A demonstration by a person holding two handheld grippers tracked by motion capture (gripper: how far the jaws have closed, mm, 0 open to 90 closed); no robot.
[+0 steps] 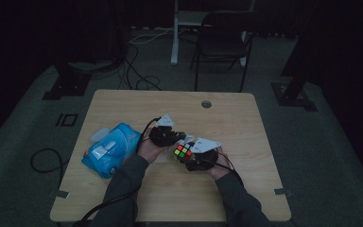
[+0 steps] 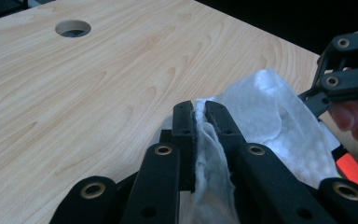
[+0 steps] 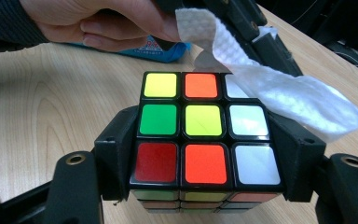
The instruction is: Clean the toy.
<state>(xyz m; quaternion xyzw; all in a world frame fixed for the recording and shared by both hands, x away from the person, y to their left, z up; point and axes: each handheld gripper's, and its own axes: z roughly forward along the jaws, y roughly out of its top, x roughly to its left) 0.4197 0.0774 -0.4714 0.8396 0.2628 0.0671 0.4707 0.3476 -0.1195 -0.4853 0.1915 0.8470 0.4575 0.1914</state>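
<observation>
Closest to the lens in the right gripper view, a scrambled puzzle cube, clamped on its two sides between the black jaws of the right gripper; top face showing yellow, orange and white along the far row, green, yellow and white in the middle, red, orange and white nearest. Beneath everything, a light wooden table with a round cable hole near its far edge. On the table's left part, a blue wipes packet, lying flat, just beside the left forearm. Held above the middle of the table, both hands close together: left hand around the left gripper, right hand around the other. Seen from above, the cube sits between the two grippers, raised off the tabletop. Pinched tight between the left gripper's closed jaws, a white textured wipe, draping out over the cube's far right corner and touching its white squares.
</observation>
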